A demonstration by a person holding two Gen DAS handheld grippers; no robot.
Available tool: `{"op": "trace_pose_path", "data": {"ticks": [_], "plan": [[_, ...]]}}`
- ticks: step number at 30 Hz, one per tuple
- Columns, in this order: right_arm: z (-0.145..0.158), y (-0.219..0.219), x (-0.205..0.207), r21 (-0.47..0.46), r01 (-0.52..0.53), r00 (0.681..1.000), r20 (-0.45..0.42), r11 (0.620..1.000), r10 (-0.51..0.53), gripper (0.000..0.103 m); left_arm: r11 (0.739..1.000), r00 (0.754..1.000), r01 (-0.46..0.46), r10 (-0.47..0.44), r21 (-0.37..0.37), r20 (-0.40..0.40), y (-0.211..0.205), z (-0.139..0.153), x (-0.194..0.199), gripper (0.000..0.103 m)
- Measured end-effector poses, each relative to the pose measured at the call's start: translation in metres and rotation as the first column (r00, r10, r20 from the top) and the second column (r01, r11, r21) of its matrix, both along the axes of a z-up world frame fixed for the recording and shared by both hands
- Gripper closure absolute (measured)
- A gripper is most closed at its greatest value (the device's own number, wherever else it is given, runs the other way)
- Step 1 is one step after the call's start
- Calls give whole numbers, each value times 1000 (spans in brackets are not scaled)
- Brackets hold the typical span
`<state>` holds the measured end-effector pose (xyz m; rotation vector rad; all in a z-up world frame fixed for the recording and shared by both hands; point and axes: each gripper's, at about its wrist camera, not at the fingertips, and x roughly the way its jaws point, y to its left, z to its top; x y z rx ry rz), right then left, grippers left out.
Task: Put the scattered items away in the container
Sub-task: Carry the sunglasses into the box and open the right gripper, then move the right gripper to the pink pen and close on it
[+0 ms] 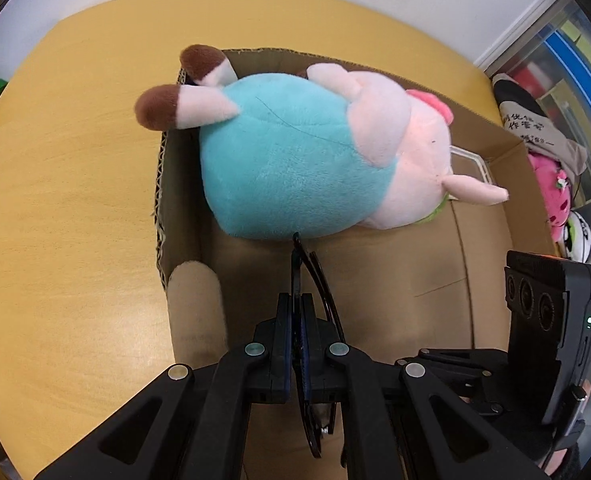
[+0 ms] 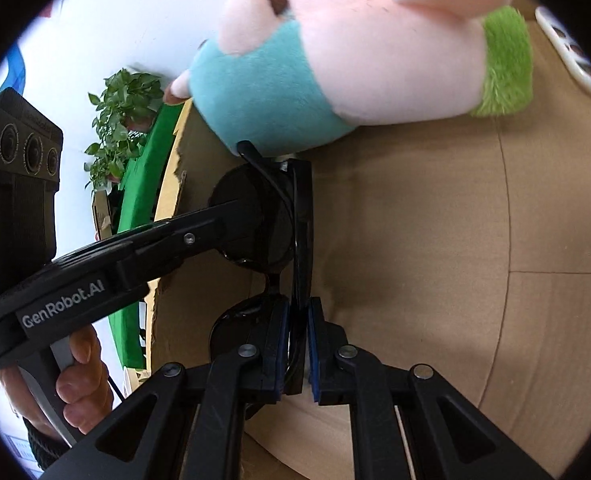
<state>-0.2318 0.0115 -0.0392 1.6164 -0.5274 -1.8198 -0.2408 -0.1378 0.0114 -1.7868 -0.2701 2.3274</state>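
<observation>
A pink pig plush in a teal shirt (image 1: pixel 295 160) lies in the open cardboard box (image 1: pixel 487 240); its brown-tipped feet hang over the box's far left corner. It also shows in the right wrist view (image 2: pixel 335 52). Both grippers hold a pair of black sunglasses (image 2: pixel 263 220) low over the box floor, just in front of the plush. My left gripper (image 1: pixel 295 312) is shut on the glasses' frame (image 1: pixel 311 276). My right gripper (image 2: pixel 297 320) is shut on the folded temple arm. The left gripper's arm (image 2: pixel 135 256) crosses the right wrist view.
The box sits on a yellow wooden table (image 1: pixel 63 200). A beige roll (image 1: pixel 195 304) stands by the box's near left corner. More plush toys (image 1: pixel 555 192) lie beyond the table at right. A potted plant (image 2: pixel 123 120) and a green board (image 2: pixel 143 184) stand off the table's edge.
</observation>
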Motion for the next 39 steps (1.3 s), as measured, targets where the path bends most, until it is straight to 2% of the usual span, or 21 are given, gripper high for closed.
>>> {"op": "trace_pose_path", "data": {"ticks": [3,5,7,9,11,13,14,15,19,21,23,29,34,39], "plan": [[-2,4,-1,-16,9,1000,12,1000,-9,89,1000,1000,10,-10,-15,8,4,-3,-2,100],[2,9,0,-25,9,1000,1,1000,-9,79,1000,1000,8,-8,-10,-1,5,-2,-1,100],[13,18,4,-31,29,999,-27,999,-30,55,1000,1000,-3,3,4,-20,1,1,0,99],[28,24,11,-27,26,997,-73,999,-28,45,1000,999,-7,8,20,-45,0,10,1,91],[48,31,26,-5,4,989,-146,1000,-5,41,999,996,-25,28,25,-91,-5,24,12,58],[73,41,50,19,-7,972,-234,1000,11,31,999,984,-38,41,23,-171,-7,45,29,40],[84,45,62,28,-14,961,-277,1000,21,29,999,978,-48,50,13,-204,-7,53,38,34],[96,50,77,45,-23,943,-330,999,37,27,998,969,-62,59,-2,-238,-7,62,46,32],[130,75,145,161,-4,853,-514,987,88,26,996,924,-82,71,-14,-375,0,97,93,24],[139,83,173,203,29,820,-565,979,93,26,996,898,-84,69,-15,-433,9,111,120,20],[146,81,173,231,67,808,-583,971,83,26,996,880,-86,63,-29,-471,23,119,141,19],[152,122,211,270,176,768,-640,947,40,26,994,834,-86,32,-72,-551,73,121,204,11],[159,137,235,297,210,741,-670,932,47,26,994,820,-87,38,-59,-571,97,117,239,11],[161,150,252,291,218,731,-681,932,42,26,994,807,-92,44,-52,-589,112,119,266,11]]}}
